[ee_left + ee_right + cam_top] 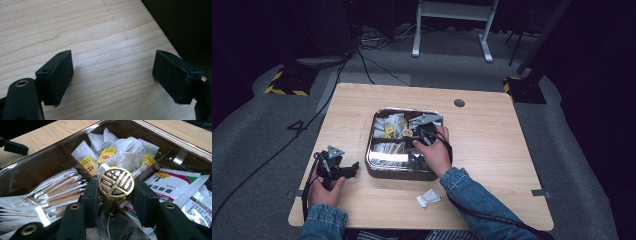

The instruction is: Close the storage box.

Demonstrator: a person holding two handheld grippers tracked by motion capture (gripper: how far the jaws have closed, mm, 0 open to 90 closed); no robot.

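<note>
Light wood table (492,150), grey cable grommet (459,103) at the far edge. Grey carpet around it, dark room, white stand legs (484,42) far back, black cables (362,60) across the floor, yellow-black striped base (287,85) at far left.

Centre of table: square tin box (377,167) with shiny metal walls, split into compartments. Far compartment holds white tea bags (125,157) with yellow tags; near-left one holds long paper sachets (60,190); right side holds flat printed packets (172,185) with a yellow flower graphic.

Task item: round gold knob (116,183) with a dark inlaid pattern, sitting over the middle of the box, apparently on a clear lid; the lid surface is hard to make out.

Right gripper (116,195) is down in the box, jaws clamped on the knob from both sides, pads touching its rim.

Left gripper (112,72) rests on the table just left of the box, jaws wide apart, nothing between them, bare wood underneath.

One crumpled white packet (428,198) lies on the table just near of the box.
</note>
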